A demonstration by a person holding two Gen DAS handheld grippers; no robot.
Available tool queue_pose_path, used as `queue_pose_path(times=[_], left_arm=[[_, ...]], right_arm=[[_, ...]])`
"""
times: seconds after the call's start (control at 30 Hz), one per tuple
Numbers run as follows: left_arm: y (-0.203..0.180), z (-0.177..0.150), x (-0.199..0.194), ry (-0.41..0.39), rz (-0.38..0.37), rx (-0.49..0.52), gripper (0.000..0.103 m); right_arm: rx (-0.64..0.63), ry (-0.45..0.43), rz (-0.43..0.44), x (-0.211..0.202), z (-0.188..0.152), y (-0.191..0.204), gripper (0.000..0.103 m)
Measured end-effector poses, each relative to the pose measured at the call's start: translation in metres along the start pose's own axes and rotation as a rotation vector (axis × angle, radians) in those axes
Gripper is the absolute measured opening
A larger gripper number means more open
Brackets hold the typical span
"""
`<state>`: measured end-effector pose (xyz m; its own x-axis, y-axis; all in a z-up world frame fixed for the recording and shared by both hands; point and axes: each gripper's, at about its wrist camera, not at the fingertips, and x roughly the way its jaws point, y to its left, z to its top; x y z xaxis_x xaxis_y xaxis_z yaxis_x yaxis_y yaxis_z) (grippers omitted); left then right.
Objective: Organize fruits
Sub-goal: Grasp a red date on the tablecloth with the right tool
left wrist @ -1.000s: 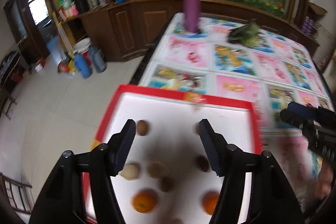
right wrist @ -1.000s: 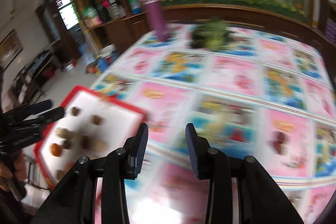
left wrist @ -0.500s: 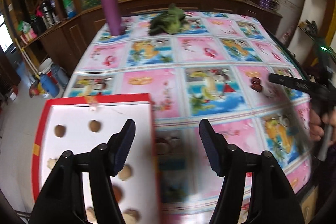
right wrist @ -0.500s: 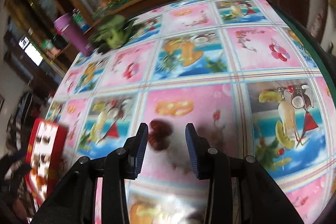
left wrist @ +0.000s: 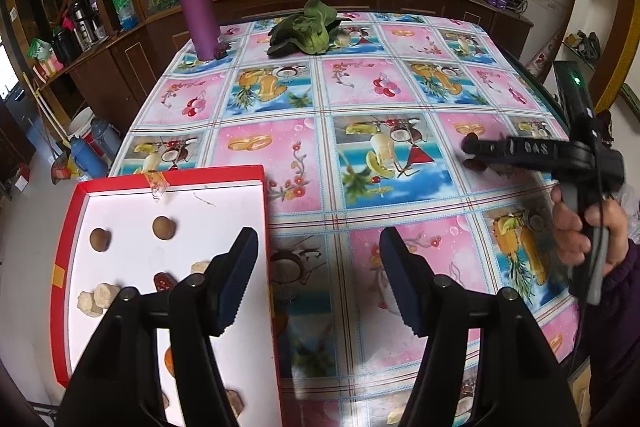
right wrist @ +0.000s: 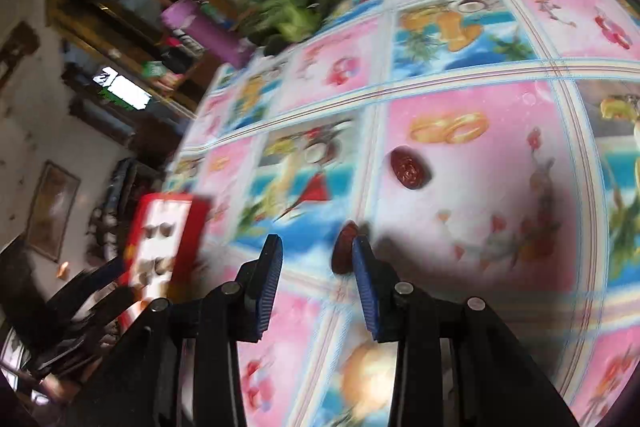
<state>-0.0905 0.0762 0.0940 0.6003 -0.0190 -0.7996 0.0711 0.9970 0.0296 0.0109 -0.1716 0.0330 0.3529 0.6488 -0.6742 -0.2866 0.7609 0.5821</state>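
A red-rimmed white tray (left wrist: 68,227) at the table's near left holds brown longans (left wrist: 163,227), pale pieces, a red date and oranges. My left gripper (left wrist: 316,279) is open and empty, hovering by the tray's right edge. My right gripper (right wrist: 316,267) is open, low over the tablecloth; a red date (right wrist: 344,251) lies between its fingers against the right pad. A second red date (right wrist: 408,169) lies just beyond. In the left wrist view the right gripper (left wrist: 472,149) hovers over dates at the table's right.
A purple flask (left wrist: 196,13) and a green leafy vegetable (left wrist: 308,31) stand at the far side of the patterned tablecloth (left wrist: 360,95). The table edge and floor lie to the left. A wooden cabinet runs behind.
My left gripper swung right from over the tray to its right edge. My right gripper moved right and down to the two dates, and tilted.
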Motion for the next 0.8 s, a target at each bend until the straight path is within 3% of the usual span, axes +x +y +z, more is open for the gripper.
queue_pose_path(times=[0.07, 0.17, 0.27, 0.37, 0.57, 0.63, 0.8], left_arm=[[-0.001, -0.002, 0.001, 0.003, -0.005, 0.004, 0.064], [0.001, -0.003, 0.004, 0.011, -0.002, -0.002, 0.064], [0.003, -0.003, 0.008, 0.016, 0.002, -0.017, 0.064], [0.001, -0.002, 0.011, 0.020, -0.001, -0.016, 0.064], [-0.018, 0.011, 0.017, 0.003, -0.015, 0.018, 0.064], [-0.026, 0.017, 0.023, 0.014, -0.021, 0.025, 0.064], [-0.047, 0.027, 0.028, 0.003, -0.040, 0.047, 0.064]], right_arm=[[-0.020, -0.061, -0.070, -0.013, -0.001, 0.004, 0.037], [-0.036, -0.072, -0.100, -0.019, -0.001, 0.007, 0.037], [-0.058, -0.144, -0.241, -0.023, 0.005, 0.007, 0.037], [0.038, -0.138, -0.217, -0.016, 0.019, -0.013, 0.036], [0.034, -0.127, -0.272, 0.003, 0.032, -0.013, 0.024], [0.023, -0.112, -0.300, 0.008, 0.034, -0.015, 0.015], [-0.022, -0.087, -0.280, 0.016, 0.034, -0.015, 0.013]])
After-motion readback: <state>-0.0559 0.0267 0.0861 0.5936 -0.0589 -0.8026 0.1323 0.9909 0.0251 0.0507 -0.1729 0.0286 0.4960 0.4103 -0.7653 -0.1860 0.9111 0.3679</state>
